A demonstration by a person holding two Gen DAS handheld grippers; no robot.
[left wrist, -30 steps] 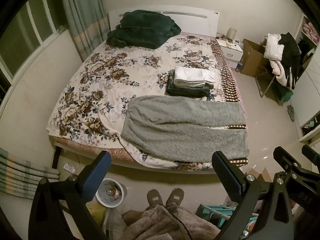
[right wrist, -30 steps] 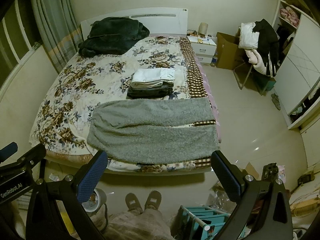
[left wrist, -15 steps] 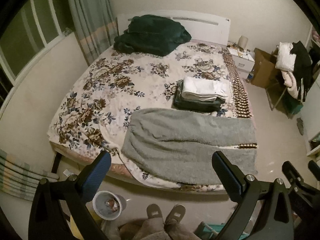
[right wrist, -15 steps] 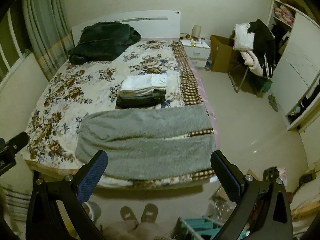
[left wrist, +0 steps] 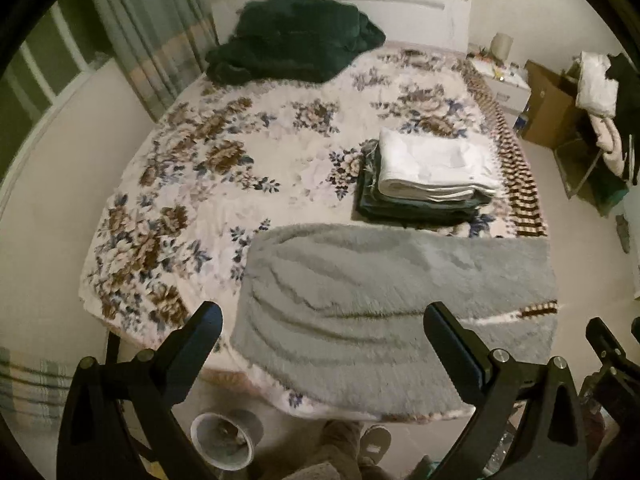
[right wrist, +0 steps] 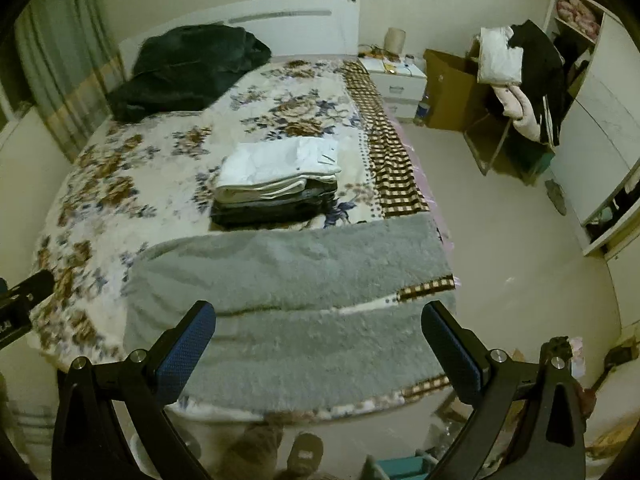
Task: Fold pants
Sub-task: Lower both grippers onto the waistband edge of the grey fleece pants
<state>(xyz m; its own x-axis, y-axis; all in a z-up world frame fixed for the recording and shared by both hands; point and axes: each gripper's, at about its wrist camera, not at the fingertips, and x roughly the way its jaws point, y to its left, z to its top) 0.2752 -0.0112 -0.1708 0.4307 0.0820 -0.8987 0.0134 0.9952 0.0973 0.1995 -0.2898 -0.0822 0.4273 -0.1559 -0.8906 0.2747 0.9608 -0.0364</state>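
Both the left hand-held gripper (left wrist: 322, 322) and the right hand-held gripper (right wrist: 318, 320) hover spread wide and empty above fluffy grey fleece pants (right wrist: 288, 280) lying flat across the floral bed's (left wrist: 224, 168) foot; behind sits a folded clothes stack (right wrist: 276, 180).

1. Bed (left wrist: 224, 168) with floral cover fills the room's middle; white headboard (right wrist: 296, 24) against a plain cream wall.
2. Window (left wrist: 36, 80) and striped grey-green curtain (left wrist: 160, 32) on the left side.
3. White nightstand (right wrist: 400, 80) beside the headboard, cardboard box (right wrist: 448, 88) next to it.
4. Chair heaped with clothes (right wrist: 520, 76) near a white wardrobe (right wrist: 600, 152).
5. Pale glossy floor (right wrist: 512, 240); dim, yellowish indoor light.
6. Small waste bin (left wrist: 224, 446) on the floor by the bed's foot.
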